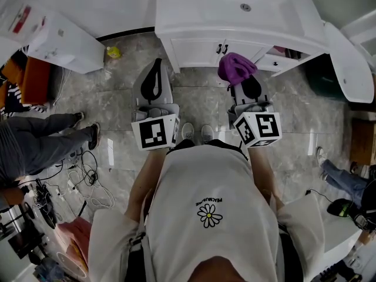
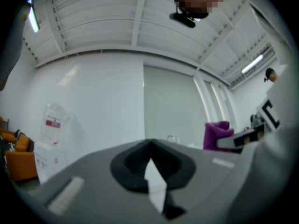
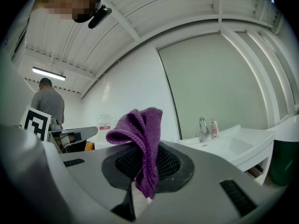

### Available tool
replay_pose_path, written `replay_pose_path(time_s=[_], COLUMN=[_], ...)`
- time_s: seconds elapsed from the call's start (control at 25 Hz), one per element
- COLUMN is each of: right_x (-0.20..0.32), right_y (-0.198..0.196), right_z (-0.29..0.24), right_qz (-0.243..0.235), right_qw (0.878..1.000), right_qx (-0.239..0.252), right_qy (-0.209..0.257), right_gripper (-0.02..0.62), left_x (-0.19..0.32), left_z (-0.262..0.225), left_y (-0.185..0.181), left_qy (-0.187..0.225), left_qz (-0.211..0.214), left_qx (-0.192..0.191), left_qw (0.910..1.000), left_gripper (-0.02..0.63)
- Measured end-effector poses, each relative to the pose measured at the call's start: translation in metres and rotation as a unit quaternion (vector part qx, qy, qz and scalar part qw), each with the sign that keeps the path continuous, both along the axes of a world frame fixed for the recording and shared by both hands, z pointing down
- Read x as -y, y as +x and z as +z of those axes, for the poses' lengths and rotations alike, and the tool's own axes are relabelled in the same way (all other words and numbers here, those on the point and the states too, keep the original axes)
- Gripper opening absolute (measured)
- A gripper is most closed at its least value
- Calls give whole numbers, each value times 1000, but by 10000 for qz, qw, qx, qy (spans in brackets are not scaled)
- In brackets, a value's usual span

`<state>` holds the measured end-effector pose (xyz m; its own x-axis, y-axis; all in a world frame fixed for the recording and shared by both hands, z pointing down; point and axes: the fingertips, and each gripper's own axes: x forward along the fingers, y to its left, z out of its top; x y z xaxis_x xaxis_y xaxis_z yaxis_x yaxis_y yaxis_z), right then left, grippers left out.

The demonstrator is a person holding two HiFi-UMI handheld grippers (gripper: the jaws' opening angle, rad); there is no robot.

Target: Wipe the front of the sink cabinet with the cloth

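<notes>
The white sink cabinet [image 1: 202,47] stands ahead of me, its two doors bearing black handles [image 1: 222,49]. My right gripper [image 1: 239,78] is held up just before those doors, shut on a purple cloth [image 1: 236,67] that bunches over its tips. In the right gripper view the cloth [image 3: 141,141] hangs pinched between the jaws, with the sink basin [image 3: 233,143] and its tap [image 3: 202,129] to the right. My left gripper [image 1: 156,64] is level with it to the left, shut and holding nothing; its jaws meet at the tip [image 2: 150,148], and the cloth [image 2: 217,133] shows to its right.
A drawer [image 1: 282,60] stands open at the cabinet's right, beside a dark bin [image 1: 323,78]. A white unit [image 1: 64,40] and a small yellow object [image 1: 113,52] lie left of the cabinet. Someone's legs [image 1: 47,135] and loose cables [image 1: 85,178] occupy the tiled floor at left.
</notes>
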<state>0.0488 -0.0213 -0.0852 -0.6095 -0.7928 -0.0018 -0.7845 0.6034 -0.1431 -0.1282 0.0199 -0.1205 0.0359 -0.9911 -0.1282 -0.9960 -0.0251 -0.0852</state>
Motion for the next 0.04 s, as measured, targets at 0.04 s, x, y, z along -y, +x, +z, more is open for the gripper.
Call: replay_pose_path(time_s=[0.04], right_x=[1], right_y=[-1], right_z=[0], right_qz=[-6], right_qw=[10000], right_qx=[-5], right_qy=[6], right_gripper=[54], left_x=[0], left_z=[1], left_y=[-2], left_qy=[0], left_qz=[-8], left_qx=[-2], left_qw=[10000], left_gripper=[5])
